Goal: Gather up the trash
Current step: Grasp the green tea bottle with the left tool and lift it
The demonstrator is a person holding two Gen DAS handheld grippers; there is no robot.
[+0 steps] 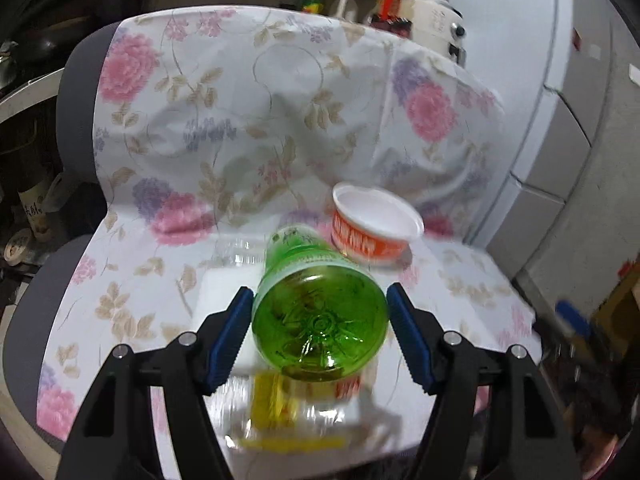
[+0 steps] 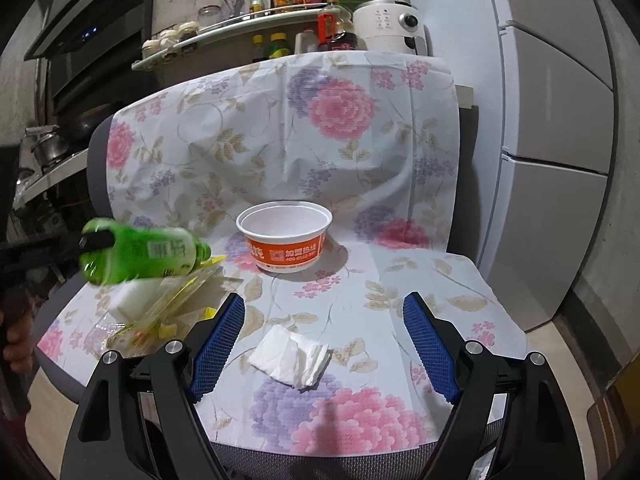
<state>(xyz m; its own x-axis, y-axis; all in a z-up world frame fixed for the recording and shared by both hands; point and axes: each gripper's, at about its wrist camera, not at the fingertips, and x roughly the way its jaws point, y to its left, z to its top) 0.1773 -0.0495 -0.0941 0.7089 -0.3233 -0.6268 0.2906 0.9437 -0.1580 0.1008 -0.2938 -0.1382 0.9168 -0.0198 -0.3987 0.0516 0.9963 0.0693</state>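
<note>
- The left gripper [image 1: 320, 330] holds the green bottle [image 1: 320, 316] by its base end, clear of the cloth [image 1: 240, 120]; the left pad presses the wall, while the right pad's contact is hard to make out.
- From the right wrist view the bottle [image 2: 140, 254] hangs at 9 o'clock, neck toward the bowl [image 2: 285, 236].
- It looks empty: light, thin-walled, slick, likely to dent or twist out. A grip across the ribbed base is the stiffer hold.
- The right gripper [image 2: 324, 344] stands wide and empty over the tissue [image 2: 290, 360].
- The tissue is soft and nearly weightless; pinch its middle fold.
- The bowl, at 12 o'clock, is light and takes a rim grip.
- A clear wrapper [image 2: 168, 304] lies at 9 o'clock, crinkly and flimsy.
</note>
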